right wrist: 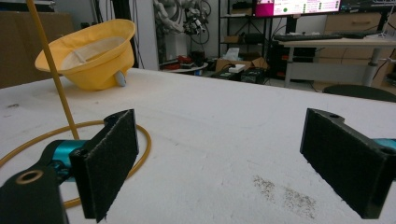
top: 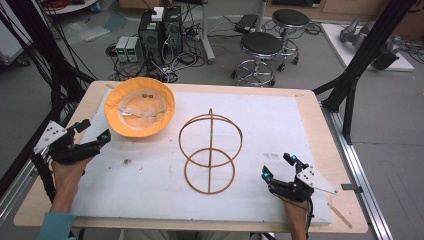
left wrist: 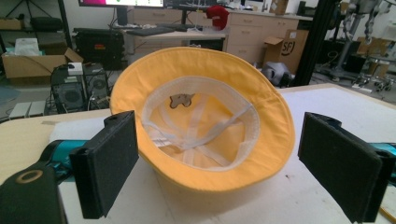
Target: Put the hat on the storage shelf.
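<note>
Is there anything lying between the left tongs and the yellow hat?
Nothing visible. The left tongs are open and aimed straight at the yellow hat, which lies brim-up just beyond them on the white mat. The wire stand sits off to the side, out of that path.

The hat (top: 140,106) is yellow-orange with a white lining. The stand (top: 210,151) is golden-tan wire. The mat (top: 150,175) is white, the table (top: 330,140) pale wood. The grippers' pads (left wrist: 111,161) are black, with teal parts.
</note>
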{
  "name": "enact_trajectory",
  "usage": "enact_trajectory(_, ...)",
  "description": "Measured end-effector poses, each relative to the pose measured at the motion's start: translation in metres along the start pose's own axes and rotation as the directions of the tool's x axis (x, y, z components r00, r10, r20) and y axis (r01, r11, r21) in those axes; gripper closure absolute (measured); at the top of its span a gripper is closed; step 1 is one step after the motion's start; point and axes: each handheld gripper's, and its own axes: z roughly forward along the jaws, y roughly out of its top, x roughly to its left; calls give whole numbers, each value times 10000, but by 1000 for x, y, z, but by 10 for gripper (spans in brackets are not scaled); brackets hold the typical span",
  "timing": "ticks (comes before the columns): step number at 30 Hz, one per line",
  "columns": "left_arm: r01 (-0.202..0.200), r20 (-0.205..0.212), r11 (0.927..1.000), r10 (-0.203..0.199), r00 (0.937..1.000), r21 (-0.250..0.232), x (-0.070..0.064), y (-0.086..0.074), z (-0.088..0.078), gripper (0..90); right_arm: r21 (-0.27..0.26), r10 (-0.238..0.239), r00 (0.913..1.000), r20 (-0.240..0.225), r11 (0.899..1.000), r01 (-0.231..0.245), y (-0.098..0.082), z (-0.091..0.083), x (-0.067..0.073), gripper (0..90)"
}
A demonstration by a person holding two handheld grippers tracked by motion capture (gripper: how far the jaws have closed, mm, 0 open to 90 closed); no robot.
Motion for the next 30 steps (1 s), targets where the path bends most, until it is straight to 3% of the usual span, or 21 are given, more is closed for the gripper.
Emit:
enact_trajectory(4,-33,-27,9997,34,10000,257,4,9,7,126,-26,-45,10000,-10,10000,45,0,0,0,104)
enact_trajectory(8,185,118,9977,-193,9997,645,12,19,17,126,-41,-66,10000,-24,10000,66,0,0,0,104)
enact_trajectory(12,437,411,9926,-486,9980,1130,22,28,28,127,-28,-48,10000,-20,10000,48,0,0,0,104)
enact_trajectory(18,504,664,9856,-618,9959,1612,32,34,37,127,-31,-48,10000,-21,10000,47,0,0,0,104)
enact_trajectory(21,601,1020,9760,-829,9913,2093,42,41,46,127,-29,-36,10000,-23,10000,36,0,0,0,104)
enact_trajectory(22,601,1020,9760,-829,9913,2093,42,41,46,127,-19,-38,10000,-18,10000,38,0,0,0,104)
enact_trajectory(29,635,1291,9492,-1079,9857,3083,63,55,67,129,-11,-51,10000,-3,10000,51,0,0,0,104)
enact_trajectory(30,679,1397,9406,-1203,9829,3326,68,60,73,130,-10,-55,10000,-3,10000,55,0,0,0,104)
